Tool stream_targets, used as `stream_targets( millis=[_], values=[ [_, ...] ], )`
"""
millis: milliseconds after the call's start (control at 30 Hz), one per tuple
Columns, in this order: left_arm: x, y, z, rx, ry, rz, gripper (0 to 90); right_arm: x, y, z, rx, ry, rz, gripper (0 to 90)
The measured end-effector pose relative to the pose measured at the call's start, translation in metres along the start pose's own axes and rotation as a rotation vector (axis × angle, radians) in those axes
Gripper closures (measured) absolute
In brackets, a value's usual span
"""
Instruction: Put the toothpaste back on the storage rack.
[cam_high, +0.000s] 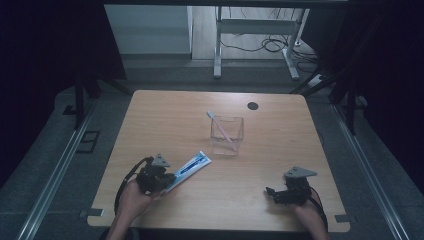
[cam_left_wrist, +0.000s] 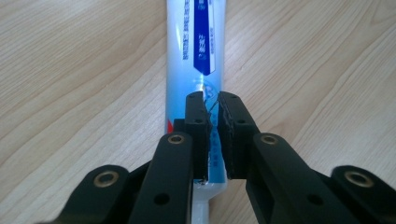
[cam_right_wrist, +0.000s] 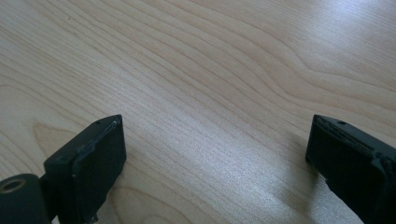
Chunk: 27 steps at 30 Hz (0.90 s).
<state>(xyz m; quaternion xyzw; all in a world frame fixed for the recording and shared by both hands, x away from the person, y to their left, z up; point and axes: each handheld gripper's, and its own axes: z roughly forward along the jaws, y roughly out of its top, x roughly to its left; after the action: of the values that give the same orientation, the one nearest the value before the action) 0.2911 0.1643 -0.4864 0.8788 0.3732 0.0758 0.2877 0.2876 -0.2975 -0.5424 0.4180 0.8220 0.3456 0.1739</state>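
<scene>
A blue and white toothpaste tube (cam_high: 192, 165) (cam_left_wrist: 196, 46) lies flat on the wooden table (cam_high: 165, 115), pointing from the front left toward the middle. My left gripper (cam_high: 167, 181) (cam_left_wrist: 212, 100) sits over the tube's near end, close to the cap. Its jaws stand a narrow slit apart with a fold of the tube pinched between the pads. At the front right, my right gripper (cam_high: 271, 191) (cam_right_wrist: 215, 135) rests low over bare wood, open wide with nothing between its fingers.
A clear square glass cup (cam_high: 226, 142) stands mid-table with a pink and white toothbrush (cam_high: 220, 125) leaning in it. A dark round cable hole (cam_high: 253, 105) marks the table's far side. Table legs and cables lie on the floor beyond.
</scene>
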Motion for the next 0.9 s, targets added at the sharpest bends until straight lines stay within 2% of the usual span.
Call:
stream_targets(
  millis=[33,233,433,700,900],
  values=[
    [0.001,0.001,0.000,0.011,-0.001,0.012,81.7,0.000,0.000,0.000,0.000,0.000,0.000,4.8],
    [0.004,0.008,-0.001,0.066,0.009,0.024,80.3,0.000,0.000,0.000,0.000,0.000,0.000,4.8],
    [0.006,0.015,-0.001,0.145,-0.008,0.038,79.8,0.000,0.000,0.000,0.000,-0.001,0.000,4.8],
    [0.006,0.029,0.003,0.238,-0.019,0.076,77.6,0.000,0.000,0.000,0.001,-0.001,-0.003,4.8],
    [0.006,0.039,0.008,0.293,-0.018,0.080,73.1,0.000,0.000,0.000,0.003,-0.001,0.000,4.8]
  ],
)
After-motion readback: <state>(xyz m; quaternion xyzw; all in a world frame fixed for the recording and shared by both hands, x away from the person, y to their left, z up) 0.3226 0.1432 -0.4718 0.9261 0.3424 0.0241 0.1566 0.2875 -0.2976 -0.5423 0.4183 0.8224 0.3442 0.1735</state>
